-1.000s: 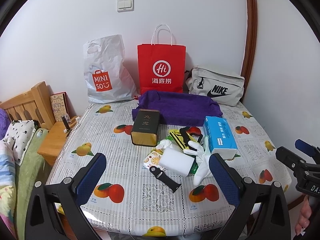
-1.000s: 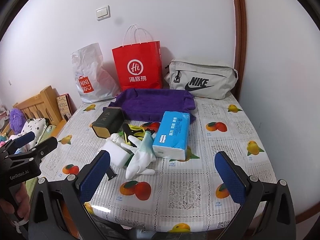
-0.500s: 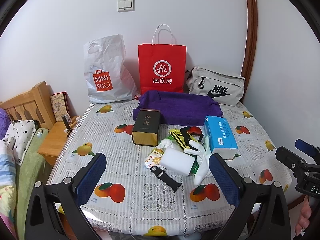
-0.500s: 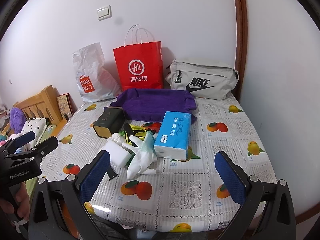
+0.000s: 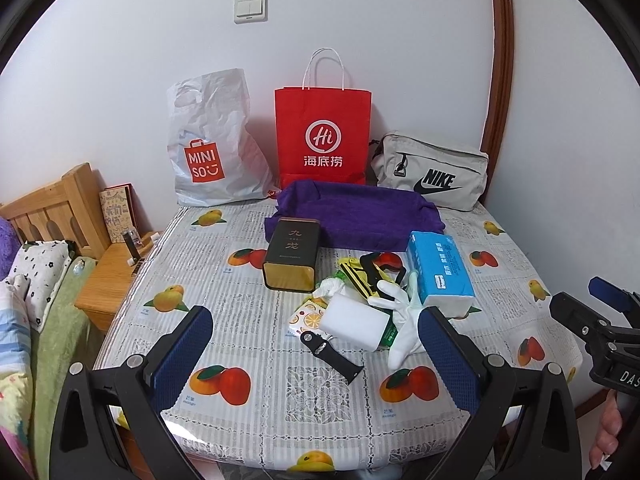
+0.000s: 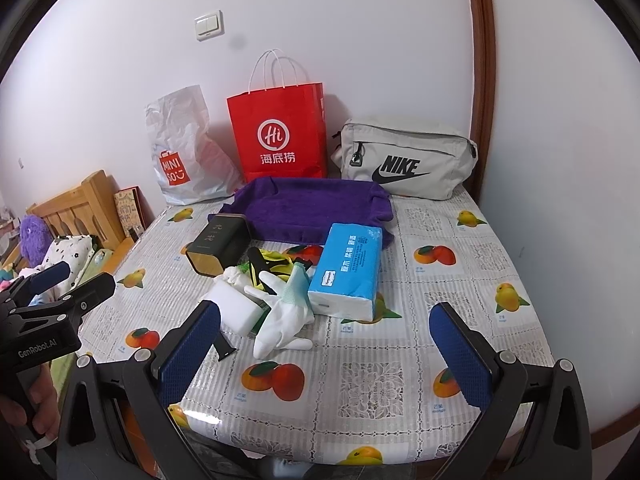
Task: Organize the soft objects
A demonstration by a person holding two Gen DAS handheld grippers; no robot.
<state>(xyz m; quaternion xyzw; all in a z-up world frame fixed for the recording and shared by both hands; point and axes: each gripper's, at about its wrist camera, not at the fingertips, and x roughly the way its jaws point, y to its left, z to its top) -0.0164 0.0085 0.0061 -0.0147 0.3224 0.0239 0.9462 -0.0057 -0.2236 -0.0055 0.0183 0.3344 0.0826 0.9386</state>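
A pile lies mid-table: a white sponge block (image 5: 352, 322), a white glove (image 5: 404, 320), a blue tissue pack (image 5: 438, 268), yellow-black fabric (image 5: 360, 276) and a black watch strap (image 5: 332, 356). A purple towel-lined tray (image 5: 352, 212) sits behind them. In the right wrist view the glove (image 6: 286, 320), tissue pack (image 6: 346, 272) and sponge (image 6: 234, 306) lie ahead. My left gripper (image 5: 316, 360) is open and empty above the table's near edge. My right gripper (image 6: 326, 356) is open and empty, in front of the pile.
A dark tea tin (image 5: 292, 258) stands left of the pile. A Miniso bag (image 5: 208, 148), a red paper bag (image 5: 322, 136) and a grey Nike bag (image 5: 434, 178) line the wall. A wooden nightstand (image 5: 112, 276) and bed are at the left.
Both grippers have crept slightly forward toward the pile. Nothing on the table has moved.
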